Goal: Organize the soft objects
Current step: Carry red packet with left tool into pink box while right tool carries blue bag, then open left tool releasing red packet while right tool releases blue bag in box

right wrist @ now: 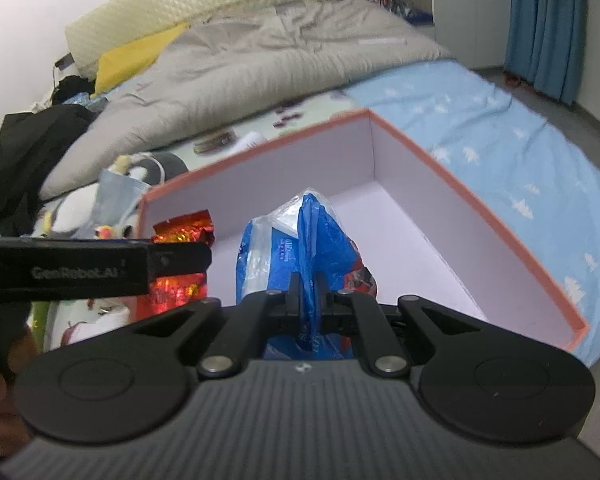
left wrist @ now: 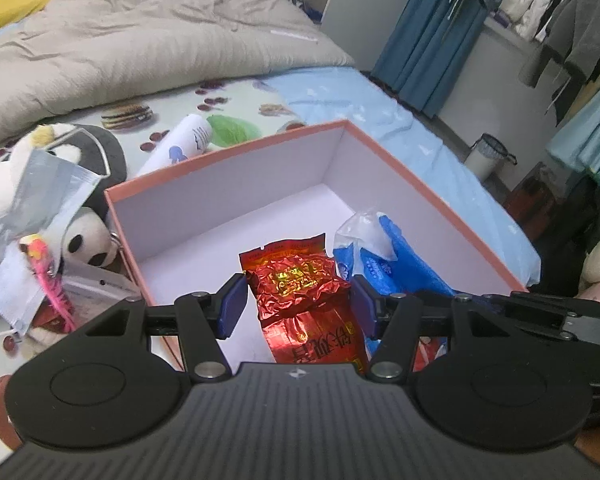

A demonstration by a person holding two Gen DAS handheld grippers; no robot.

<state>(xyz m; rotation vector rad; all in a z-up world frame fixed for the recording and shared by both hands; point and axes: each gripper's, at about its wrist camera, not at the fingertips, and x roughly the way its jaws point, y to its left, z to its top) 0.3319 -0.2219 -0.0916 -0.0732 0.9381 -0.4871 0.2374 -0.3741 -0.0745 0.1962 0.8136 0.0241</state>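
A pink box (left wrist: 420, 172) with a white inside stands open on the bed. My left gripper (left wrist: 296, 300) is open over its near side, its blue pads either side of a red foil packet (left wrist: 300, 284) without pressing it. My right gripper (right wrist: 309, 292) is shut on a blue and clear plastic pack (right wrist: 284, 240) and holds it inside the box (right wrist: 480, 200). That pack (left wrist: 380, 248) shows at the right in the left wrist view. The red packet (right wrist: 184, 232) lies behind the left gripper's finger (right wrist: 100, 268) in the right wrist view.
Left of the box lie a panda plush (left wrist: 84, 236), a face mask (left wrist: 44, 208), a pink toy (left wrist: 48, 280) and a white tube (left wrist: 180, 144). A grey duvet (left wrist: 140, 40) covers the far bed. A bin (left wrist: 486, 156) and hanging clothes (left wrist: 572, 20) stand right.
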